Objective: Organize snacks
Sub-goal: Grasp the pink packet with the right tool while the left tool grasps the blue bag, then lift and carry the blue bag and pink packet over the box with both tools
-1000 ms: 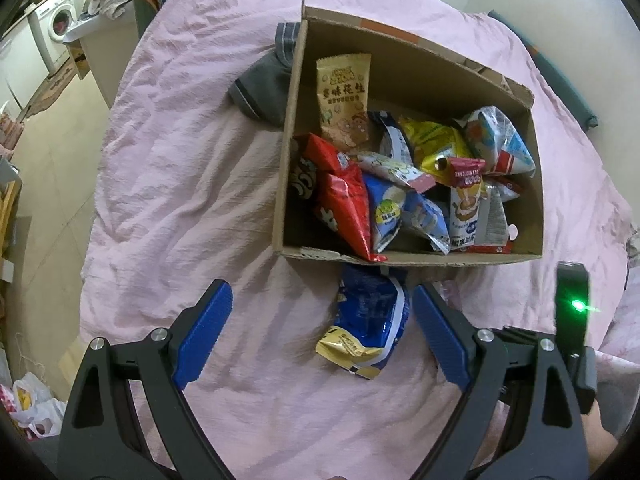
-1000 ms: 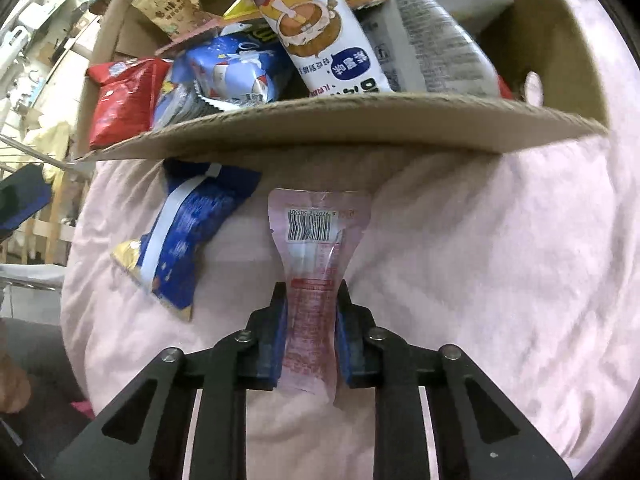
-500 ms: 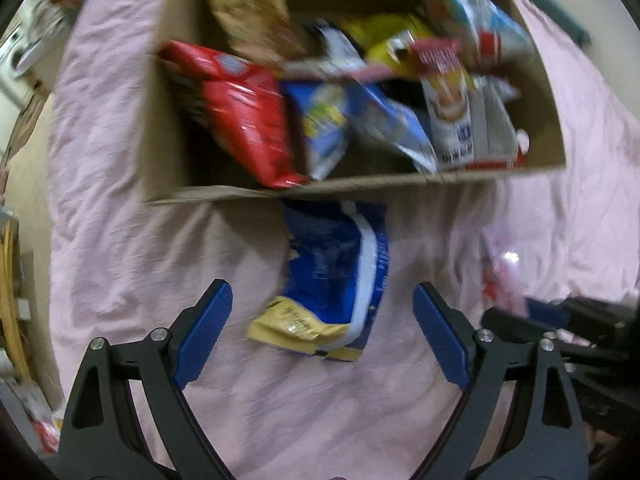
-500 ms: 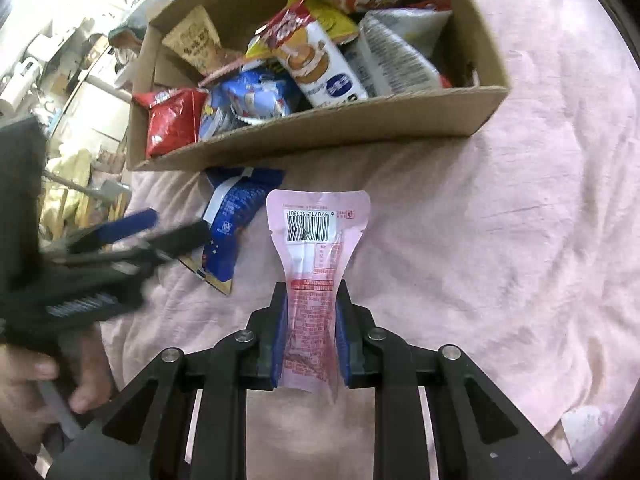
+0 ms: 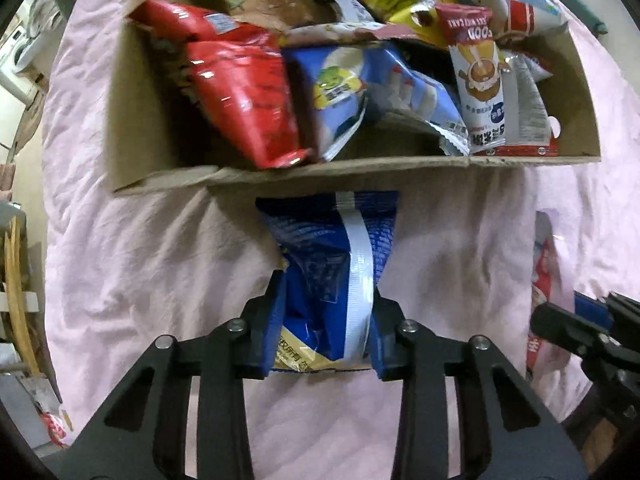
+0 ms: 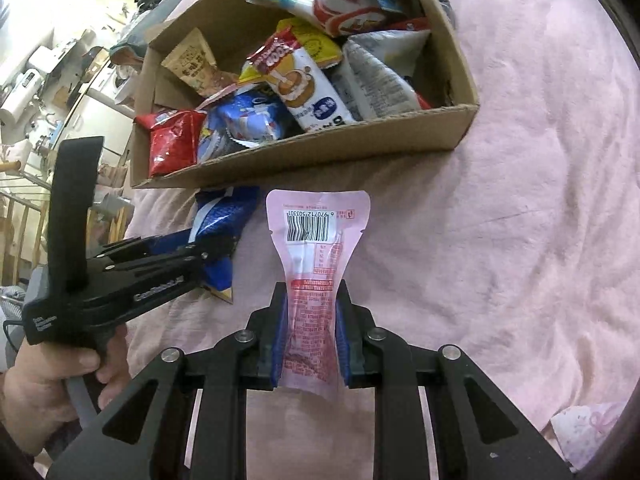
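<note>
A cardboard box [image 5: 360, 170] full of snack packets lies on the pink bedspread; it also shows in the right wrist view [image 6: 320, 152]. My left gripper [image 5: 325, 312] is shut on a blue snack bag [image 5: 332, 248] with a white stripe that lies just in front of the box. The bag [image 6: 224, 220] and the left gripper [image 6: 192, 254] also show in the right wrist view. My right gripper [image 6: 312, 320] is shut on a pink pouch [image 6: 316, 248] with a barcode, held above the bedspread in front of the box. The pouch [image 5: 544, 280] shows at the left wrist view's right edge.
The pink bedspread [image 6: 520, 220] stretches to the right of the box. A red bag [image 5: 240, 92], blue bags and a cake packet [image 5: 480, 80] fill the box. Household clutter and a wooden rack [image 6: 24, 216] stand off the bed's left side.
My left gripper moved in and closed on the blue snack bag. My right gripper lifted and drew back from the box with the pink pouch still held.
</note>
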The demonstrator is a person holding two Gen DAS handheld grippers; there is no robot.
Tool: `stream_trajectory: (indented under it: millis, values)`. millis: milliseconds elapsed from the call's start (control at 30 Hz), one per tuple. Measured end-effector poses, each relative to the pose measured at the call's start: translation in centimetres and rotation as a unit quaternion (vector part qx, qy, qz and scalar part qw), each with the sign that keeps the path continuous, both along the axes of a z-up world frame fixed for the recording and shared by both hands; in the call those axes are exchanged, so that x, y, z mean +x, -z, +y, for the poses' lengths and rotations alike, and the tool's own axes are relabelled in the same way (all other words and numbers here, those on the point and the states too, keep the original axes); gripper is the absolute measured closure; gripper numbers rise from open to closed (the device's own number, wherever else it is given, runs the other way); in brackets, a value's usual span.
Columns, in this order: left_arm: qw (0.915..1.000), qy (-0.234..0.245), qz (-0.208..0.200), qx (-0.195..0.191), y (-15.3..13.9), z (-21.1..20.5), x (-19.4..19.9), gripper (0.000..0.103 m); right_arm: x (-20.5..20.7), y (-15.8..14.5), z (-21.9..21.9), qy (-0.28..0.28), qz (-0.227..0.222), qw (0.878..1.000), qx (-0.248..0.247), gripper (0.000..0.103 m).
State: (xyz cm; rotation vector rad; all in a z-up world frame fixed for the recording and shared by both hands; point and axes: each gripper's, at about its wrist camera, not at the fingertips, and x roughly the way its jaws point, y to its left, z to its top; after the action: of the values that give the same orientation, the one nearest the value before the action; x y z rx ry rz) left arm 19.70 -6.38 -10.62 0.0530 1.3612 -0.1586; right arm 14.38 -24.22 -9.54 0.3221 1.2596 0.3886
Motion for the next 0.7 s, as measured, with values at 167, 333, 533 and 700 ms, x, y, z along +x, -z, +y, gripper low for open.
stream_trajectory:
  millis: [167,333,533,700]
  values:
    - [0.9998,-0.019,-0.006,-0.004,-1.1,2.2,-1.8,0.076,0.0,-0.2,0.9,-0.013,-0.007,1.0,0.0,0.081]
    - [0.9974,-0.061,-0.032,-0.02,-2.9,4.3,-4.8,0.077,0.1,-1.0,1.7,-0.024,-0.015,1.0,0.012,0.081]
    - [0.9928,-0.091,-0.073,-0.026,-6.6,5.5,-7.2,0.078,-0.4,-2.4,2.4,-0.041,-0.033,0.998,0.024,0.081]
    - [0.9887,-0.101,-0.109,-0.02,-9.7,6.4,-7.6,0.078,-1.1,-4.5,2.3,-0.048,-0.067,0.996,0.046,0.081]
